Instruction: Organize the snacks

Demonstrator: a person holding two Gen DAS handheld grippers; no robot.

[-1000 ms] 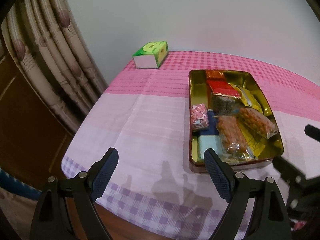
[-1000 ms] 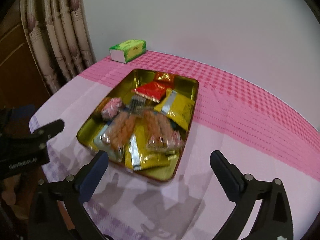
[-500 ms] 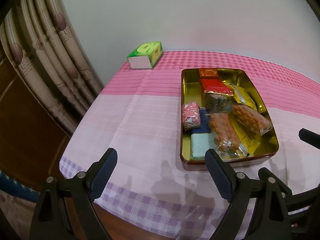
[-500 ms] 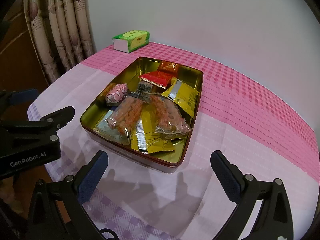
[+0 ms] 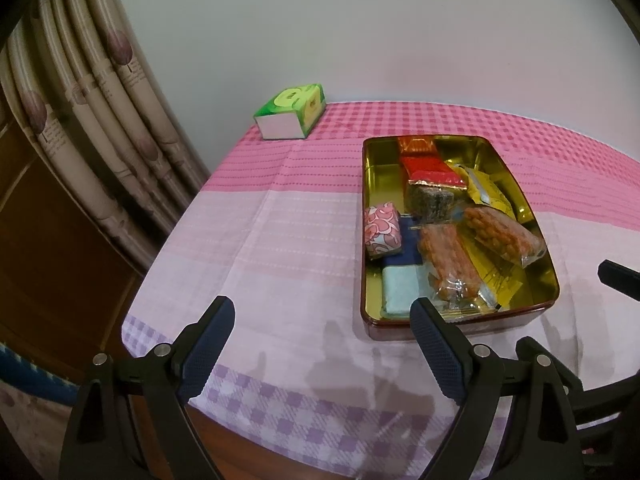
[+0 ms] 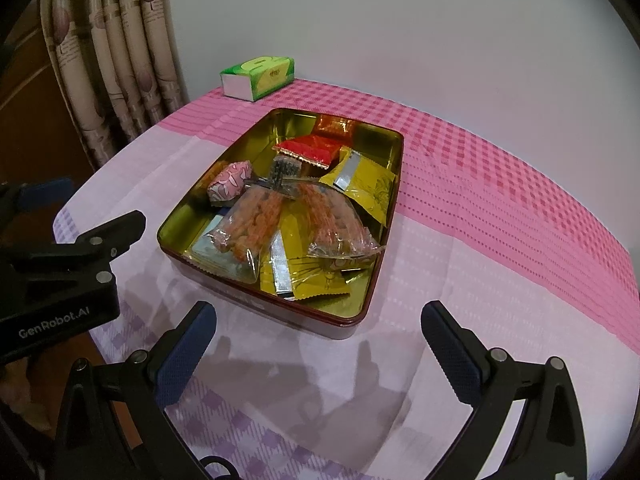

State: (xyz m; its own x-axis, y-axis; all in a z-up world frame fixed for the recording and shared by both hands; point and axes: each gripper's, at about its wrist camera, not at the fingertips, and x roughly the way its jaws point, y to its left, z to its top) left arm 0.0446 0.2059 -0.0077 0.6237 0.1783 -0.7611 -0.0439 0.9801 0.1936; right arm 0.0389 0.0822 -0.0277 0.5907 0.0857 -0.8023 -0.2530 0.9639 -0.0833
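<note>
A gold tin (image 5: 376, 168) with a dark red rim sits on the pink tablecloth (image 5: 272, 216). It holds several snacks: a red packet (image 5: 430, 168), a pink patterned candy (image 5: 382, 231), two clear bags of orange crackers (image 5: 448, 260), yellow packets (image 5: 486, 192) and a pale blue packet (image 5: 400, 290). The tin also shows in the right wrist view (image 6: 380, 280). My left gripper (image 5: 322, 320) is open and empty, hovering near the table's front edge, left of the tin. My right gripper (image 6: 318, 326) is open and empty, just in front of the tin.
A green tissue box (image 5: 290, 110) stands at the back left corner, and it also shows in the right wrist view (image 6: 258, 77). Curtains (image 5: 100, 112) hang left of the table. A white wall is behind. The left gripper's body (image 6: 60, 276) sits left of the tin.
Both grippers have drawn back and up from the tin, so more of the table's front shows. Both stay open. The snacks have not moved.
</note>
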